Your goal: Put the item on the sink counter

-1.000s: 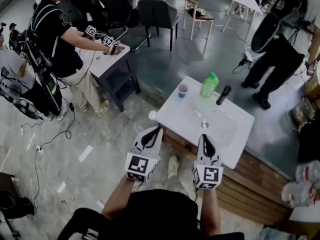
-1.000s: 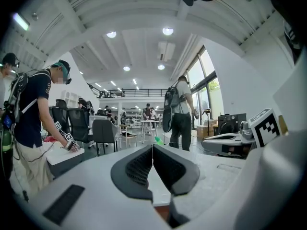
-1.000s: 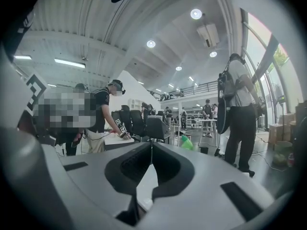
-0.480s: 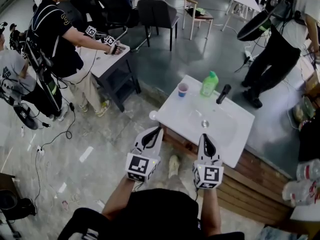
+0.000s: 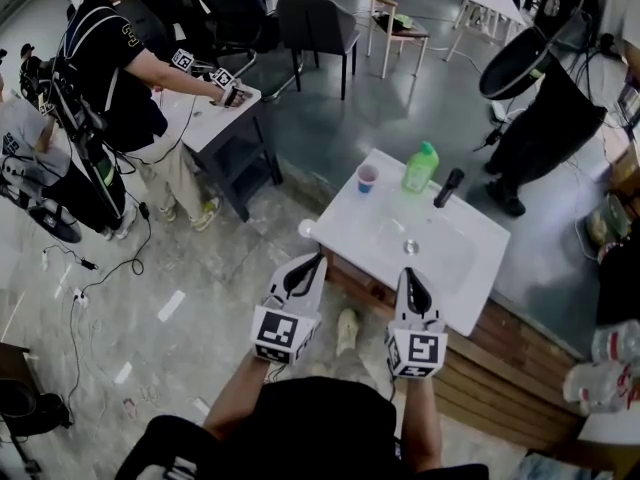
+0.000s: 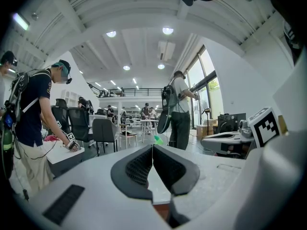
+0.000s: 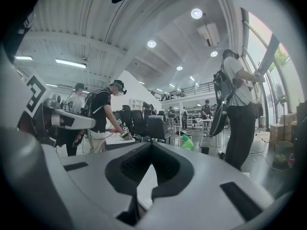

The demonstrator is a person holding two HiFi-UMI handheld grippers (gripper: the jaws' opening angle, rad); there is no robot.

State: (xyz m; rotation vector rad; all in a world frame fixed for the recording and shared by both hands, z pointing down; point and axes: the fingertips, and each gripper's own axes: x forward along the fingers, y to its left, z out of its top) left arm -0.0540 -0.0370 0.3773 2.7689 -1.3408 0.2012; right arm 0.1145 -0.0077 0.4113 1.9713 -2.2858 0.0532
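Bystander (image 5: 555, 118) shifted beyond white sink counter (image 5: 480, 258) on grey floor (image 5: 330, 133).

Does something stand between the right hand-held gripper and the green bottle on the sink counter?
Nothing visible does: only the sink basin lies between the right hand-held gripper and the green bottle. The black faucet stands beside the bottle, the cup on its other side.

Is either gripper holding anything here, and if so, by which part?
Nothing is held. The left gripper and the right gripper each have jaws closed together with nothing between them.
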